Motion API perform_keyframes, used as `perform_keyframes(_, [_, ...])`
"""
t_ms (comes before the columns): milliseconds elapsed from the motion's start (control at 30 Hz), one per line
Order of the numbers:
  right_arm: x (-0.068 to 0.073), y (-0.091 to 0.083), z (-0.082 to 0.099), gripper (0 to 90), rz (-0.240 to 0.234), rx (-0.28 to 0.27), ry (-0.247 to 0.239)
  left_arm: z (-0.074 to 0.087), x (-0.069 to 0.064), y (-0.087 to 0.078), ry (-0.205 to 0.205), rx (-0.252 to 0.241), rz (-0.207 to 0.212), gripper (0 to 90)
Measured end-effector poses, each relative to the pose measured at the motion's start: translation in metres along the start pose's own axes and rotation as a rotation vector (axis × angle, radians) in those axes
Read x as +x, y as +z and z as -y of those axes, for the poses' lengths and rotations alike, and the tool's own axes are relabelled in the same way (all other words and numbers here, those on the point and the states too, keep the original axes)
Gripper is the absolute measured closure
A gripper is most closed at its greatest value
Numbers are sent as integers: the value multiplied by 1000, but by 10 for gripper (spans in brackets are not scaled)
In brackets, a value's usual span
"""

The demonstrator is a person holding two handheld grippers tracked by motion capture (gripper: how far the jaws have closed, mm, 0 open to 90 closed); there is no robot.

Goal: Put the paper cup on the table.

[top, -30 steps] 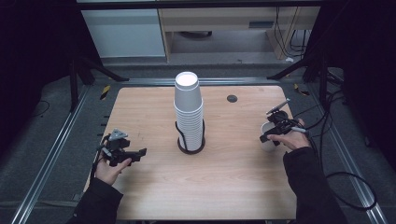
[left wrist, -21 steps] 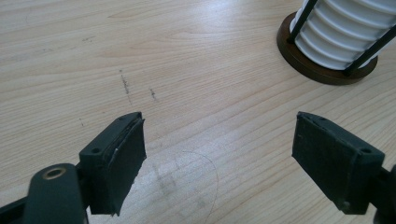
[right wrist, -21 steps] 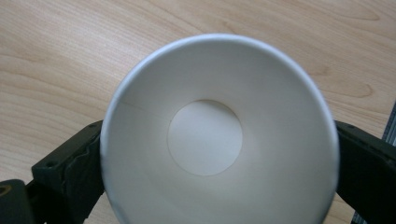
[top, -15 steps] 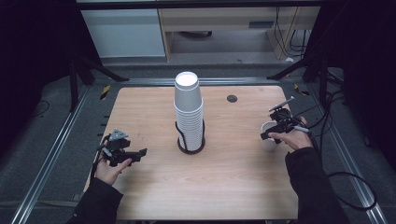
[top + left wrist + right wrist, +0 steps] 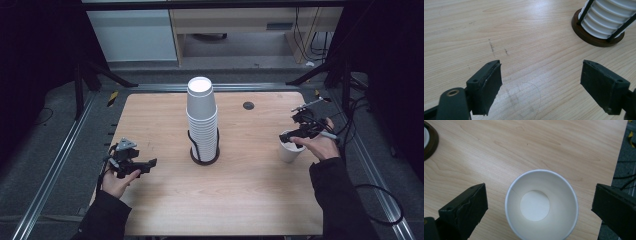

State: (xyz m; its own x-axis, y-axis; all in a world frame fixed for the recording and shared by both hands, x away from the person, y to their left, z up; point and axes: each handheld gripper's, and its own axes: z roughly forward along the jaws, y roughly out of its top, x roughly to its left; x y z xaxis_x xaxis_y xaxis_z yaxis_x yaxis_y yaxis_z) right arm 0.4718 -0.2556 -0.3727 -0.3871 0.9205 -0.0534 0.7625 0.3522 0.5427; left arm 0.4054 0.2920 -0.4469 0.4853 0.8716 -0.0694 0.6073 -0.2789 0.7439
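Note:
A tall stack of white paper cups (image 5: 202, 117) stands upside down in a black wire holder with a dark round base (image 5: 204, 155) at the table's middle; the base and lower cups (image 5: 607, 21) show at the top right of the left gripper view. One single white cup (image 5: 291, 147) (image 5: 541, 207) stands upright near the right edge, empty. My right gripper (image 5: 299, 135) (image 5: 540, 205) hovers just above it, open, jaws wide on either side and not touching. My left gripper (image 5: 142, 165) (image 5: 541, 82) is open low over bare wood at the left front.
The wooden table (image 5: 240, 200) has a small black round cap (image 5: 248, 105) at the back right. Metal rails frame the table. Cables (image 5: 380, 200) trail on the floor at the right, close to the table's right edge (image 5: 619, 152).
The right gripper has moved slightly to the right and opened; the single cup, earlier under the hand, now stands free on the table below it. The left gripper has stayed put.

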Motion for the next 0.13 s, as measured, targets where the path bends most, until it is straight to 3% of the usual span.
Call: perform_keyframes(133, [2, -12, 5, 12, -2, -57, -4, -1, 0, -2, 2, -5, -3, 166])
